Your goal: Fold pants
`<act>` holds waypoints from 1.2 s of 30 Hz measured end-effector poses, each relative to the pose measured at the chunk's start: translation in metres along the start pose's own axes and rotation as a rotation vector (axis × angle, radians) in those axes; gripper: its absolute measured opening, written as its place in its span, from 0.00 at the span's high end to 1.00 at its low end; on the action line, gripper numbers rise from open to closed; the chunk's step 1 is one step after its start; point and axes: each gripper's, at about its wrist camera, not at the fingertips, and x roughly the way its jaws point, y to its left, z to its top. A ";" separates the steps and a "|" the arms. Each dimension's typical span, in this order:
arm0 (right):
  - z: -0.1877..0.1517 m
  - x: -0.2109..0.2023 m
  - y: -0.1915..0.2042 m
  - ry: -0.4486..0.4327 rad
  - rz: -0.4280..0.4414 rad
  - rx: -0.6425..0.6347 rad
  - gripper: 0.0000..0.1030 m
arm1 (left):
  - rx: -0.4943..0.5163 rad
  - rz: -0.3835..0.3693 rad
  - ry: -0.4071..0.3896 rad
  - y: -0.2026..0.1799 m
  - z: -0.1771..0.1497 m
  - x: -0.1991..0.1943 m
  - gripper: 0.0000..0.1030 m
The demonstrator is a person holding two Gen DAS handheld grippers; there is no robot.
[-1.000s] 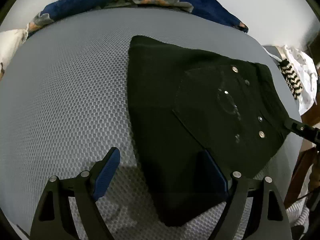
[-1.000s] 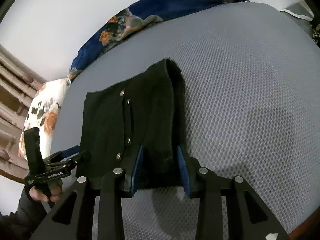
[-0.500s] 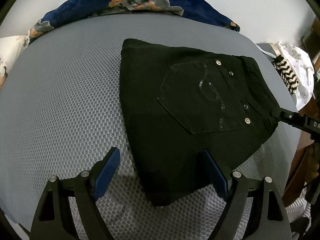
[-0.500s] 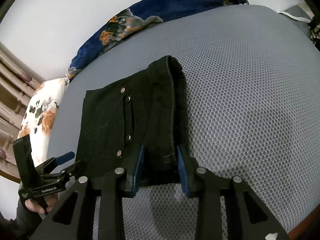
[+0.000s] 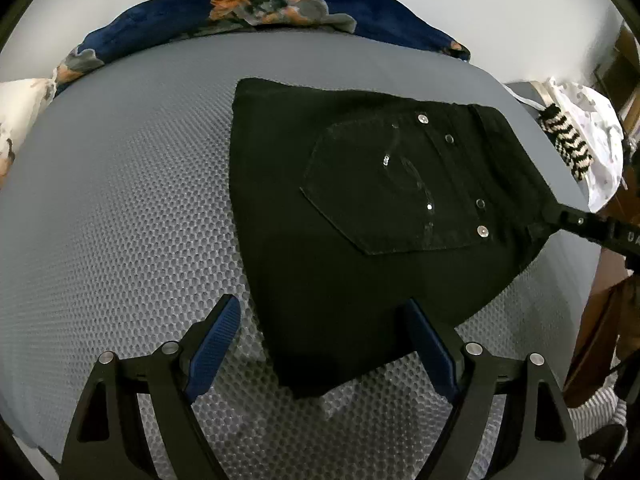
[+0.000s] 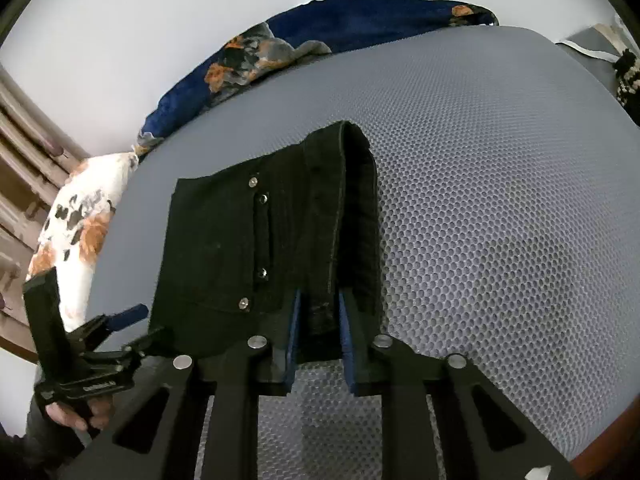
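Grey mesh mattress (image 5: 120, 208) — a navy floral blanket (image 5: 280, 4) along its far edge, a white floral pillow (image 6: 80, 208) beside it

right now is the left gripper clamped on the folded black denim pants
No, the left gripper is open, its blue pads spread wide either side of a corner of the folded black denim pants on the grey mesh mattress.

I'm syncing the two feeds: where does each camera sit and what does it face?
Left wrist: behind the open left gripper, facing the folded black pants; own fingers show.
Right wrist: behind the right gripper, shut on the pants' waistband; the left gripper shows.
Shared: pants, grey mesh mattress, floral blanket.
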 end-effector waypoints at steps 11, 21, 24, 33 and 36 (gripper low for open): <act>-0.012 0.003 -0.008 0.011 -0.060 0.010 0.88 | 0.019 -0.023 0.040 0.001 -0.008 0.008 0.19; -0.016 0.012 -0.027 0.044 -0.014 0.073 0.85 | -0.018 -0.070 0.069 0.006 -0.011 0.013 0.18; -0.014 0.011 -0.027 0.048 -0.024 0.089 0.77 | -0.005 -0.060 0.052 0.003 -0.011 0.010 0.18; -0.003 0.010 -0.023 0.057 -0.066 0.059 0.66 | 0.031 -0.004 -0.002 0.000 0.000 0.001 0.18; 0.004 0.012 -0.022 0.054 -0.078 0.057 0.57 | 0.038 0.019 -0.014 0.001 0.004 0.001 0.18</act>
